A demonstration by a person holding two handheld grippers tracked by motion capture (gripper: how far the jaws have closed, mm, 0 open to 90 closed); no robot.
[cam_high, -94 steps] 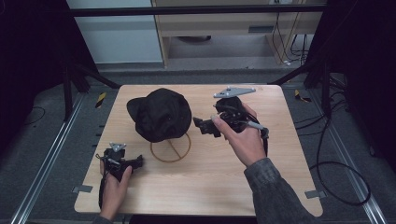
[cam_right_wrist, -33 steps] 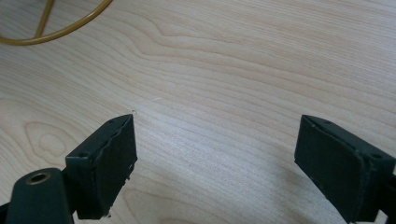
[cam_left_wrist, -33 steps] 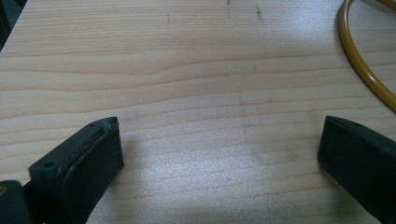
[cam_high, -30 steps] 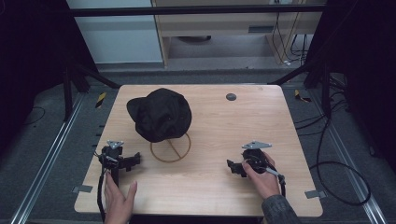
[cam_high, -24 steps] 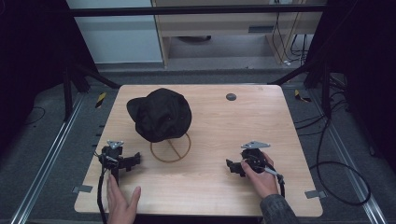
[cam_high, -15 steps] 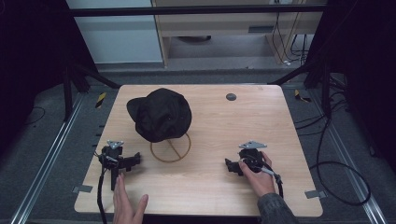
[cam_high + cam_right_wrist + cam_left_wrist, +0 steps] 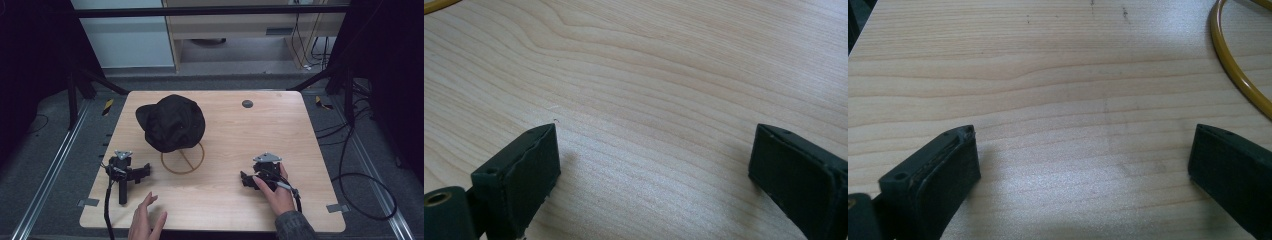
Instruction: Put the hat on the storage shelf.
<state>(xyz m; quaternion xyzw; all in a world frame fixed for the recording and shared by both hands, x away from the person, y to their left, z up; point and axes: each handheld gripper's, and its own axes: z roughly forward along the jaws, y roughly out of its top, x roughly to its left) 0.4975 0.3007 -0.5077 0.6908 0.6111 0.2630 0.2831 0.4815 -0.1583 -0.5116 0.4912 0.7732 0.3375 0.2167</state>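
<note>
Since the earlier frames, the left hand [image 7: 147, 220] is drawing back toward the near table [image 7: 310, 125] edge, leaving the left gripper [image 7: 142, 171] lying unheld with its jaws spread wide and empty, which suggests the work is ending. At centre, the black hat [image 7: 172, 122] is resting on its yellow wire stand [image 7: 182, 161], well apart from both grippers. To the right, the right hand [image 7: 275, 187] is setting the right gripper [image 7: 246, 178] down on bare wood, jaws likewise standing apart and holding nothing.

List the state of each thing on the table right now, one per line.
Black fabric cap: draped over the yellow wire stand.
Left gripper: lying on the table, open, released.
Left hand: empty, at the table's near edge.
Right gripper: open, empty, held by the right hand.
</note>
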